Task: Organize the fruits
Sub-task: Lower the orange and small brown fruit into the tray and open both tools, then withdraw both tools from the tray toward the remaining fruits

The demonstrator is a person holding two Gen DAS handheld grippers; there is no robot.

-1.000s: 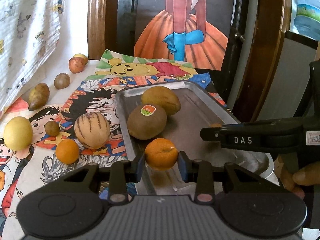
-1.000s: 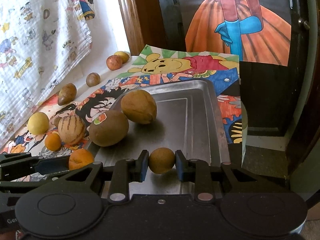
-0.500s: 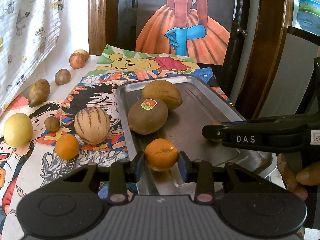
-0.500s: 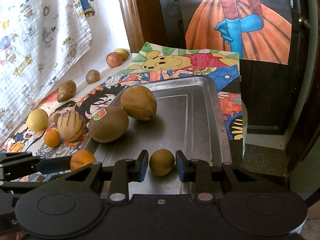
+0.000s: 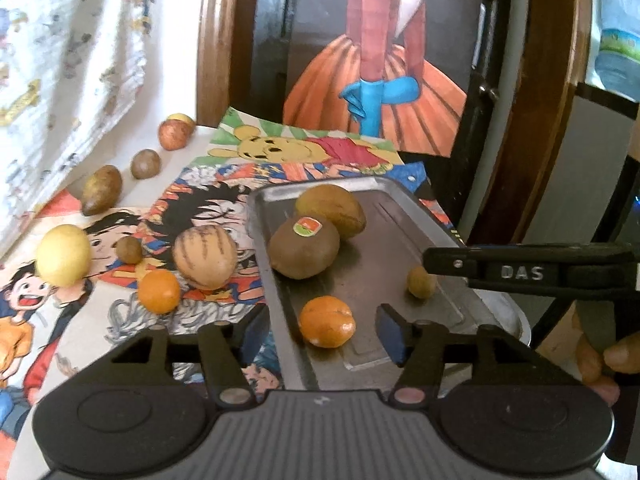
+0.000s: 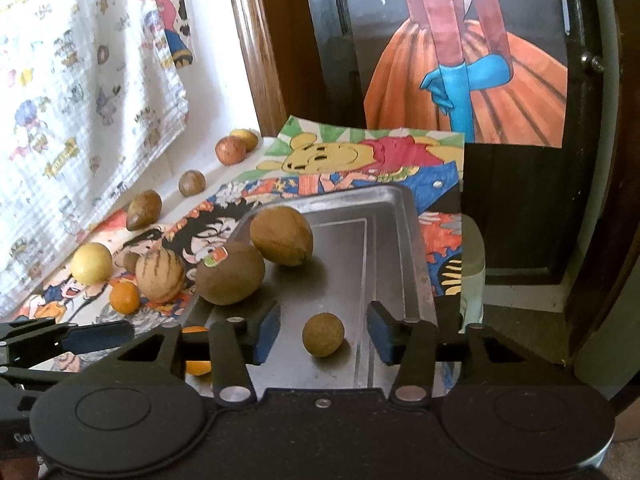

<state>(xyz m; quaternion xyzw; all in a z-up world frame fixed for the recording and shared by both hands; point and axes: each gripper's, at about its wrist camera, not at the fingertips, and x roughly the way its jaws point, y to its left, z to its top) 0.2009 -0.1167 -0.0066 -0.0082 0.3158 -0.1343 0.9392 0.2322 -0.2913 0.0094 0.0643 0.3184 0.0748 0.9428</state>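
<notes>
Presently, left gripper (image 5: 322, 326): jaws spread apart, an orange fruit (image 5: 327, 321) lying free between them on the near end of the metal tray (image 5: 404, 216). Right gripper (image 6: 323, 330): jaws likewise parted, a small brown round fruit (image 6: 323, 334) loose between them on the tray floor. Farther in, at the tray's left: a stickered kiwi (image 5: 304, 246) touching a tan oval fruit (image 5: 331, 210). Left of the tray, on cartoon sheets (image 5: 208, 196): striped melon (image 5: 205, 257), small orange (image 5: 159, 291), yellow fruit (image 5: 63, 254).

Cartoon-print cloth (image 6: 80, 92) hangs at left. Orange-dress drawing (image 5: 376, 92) w/ blue gloves on dark door behind; Pooh drawing (image 6: 360, 156) lies flat below it.
</notes>
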